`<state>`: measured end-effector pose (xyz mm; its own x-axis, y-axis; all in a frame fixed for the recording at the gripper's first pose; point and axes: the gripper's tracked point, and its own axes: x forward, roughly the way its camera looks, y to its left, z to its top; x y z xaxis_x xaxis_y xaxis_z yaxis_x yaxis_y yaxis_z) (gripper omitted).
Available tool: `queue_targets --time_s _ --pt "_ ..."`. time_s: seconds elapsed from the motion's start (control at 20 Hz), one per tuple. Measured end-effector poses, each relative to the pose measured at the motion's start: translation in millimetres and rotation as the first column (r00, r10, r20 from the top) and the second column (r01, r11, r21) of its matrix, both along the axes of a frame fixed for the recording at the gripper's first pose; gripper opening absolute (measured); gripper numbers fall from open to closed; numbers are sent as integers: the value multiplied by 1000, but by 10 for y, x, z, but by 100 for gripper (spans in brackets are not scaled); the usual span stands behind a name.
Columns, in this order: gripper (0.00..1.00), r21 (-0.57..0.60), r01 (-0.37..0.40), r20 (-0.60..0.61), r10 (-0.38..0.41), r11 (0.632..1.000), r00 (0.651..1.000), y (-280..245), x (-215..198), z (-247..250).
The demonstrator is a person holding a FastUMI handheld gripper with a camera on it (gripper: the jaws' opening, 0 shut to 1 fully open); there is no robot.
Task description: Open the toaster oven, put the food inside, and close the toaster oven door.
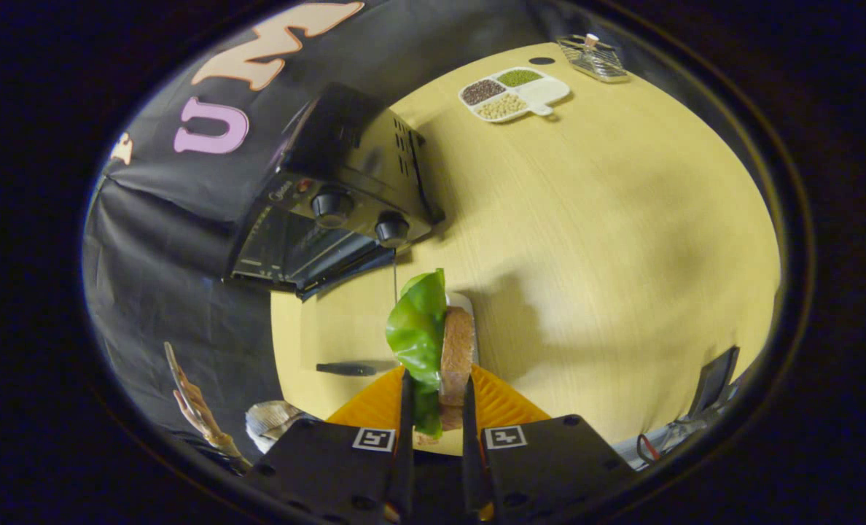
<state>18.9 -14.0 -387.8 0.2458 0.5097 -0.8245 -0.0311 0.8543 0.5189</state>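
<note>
At the bottom centre of the frame the gripper (437,408) has its two fingers drawn close together, clamped on a sandwich (440,343) that stands on edge between them. The sandwich shows a green lettuce leaf (415,328) on its left face and a brown bread slice (457,354) on its right, with a pale layer just visible behind the bread. Both fingers press against it, one on the leaf side and one on the bread side.

To the lower left, a person's hand (196,405) reaches in near the edge of the yellow wooden table (608,240), with a pale rounded object beside it that is too dim to identify. A small dark flat item (345,369) lies on the table left of the sandwich. At the lower right edge sits some dark equipment with a red cable, too dark to make out.

Beyond the sandwich, in the centre left of the frame, stands the black toaster oven (338,197), tilted in this view, with two round knobs (360,215) on its front panel. Its glass door (294,251) appears to hang partly open, though the angle makes that hard to confirm.

Far off, in the upper right, a white divided dish (515,93) holds dark, green and pale grains in separate compartments. Just beyond it rests a clear glass container (593,57) with a knob on its lid.
</note>
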Motion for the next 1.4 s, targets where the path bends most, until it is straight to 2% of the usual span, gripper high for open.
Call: queue_targets --time_s 0.25,0.4,0.55,0.85,1.0,1.25,1.4 --pt "30 145 107 29 -113 984 993 146 -27 464" --pt "30 257 157 53 -177 953 983 324 -42 745" --pt "30 329 186 73 -221 926 973 533 -111 806" --pt "30 402 211 80 -263 891 961 1086 -254 746" --pt "30 406 227 101 -290 885 952 1366 -262 640" --pt "30 477 200 124 -292 856 948 2033 -164 499" --pt "30 511 207 142 -319 834 937 2325 45 433"
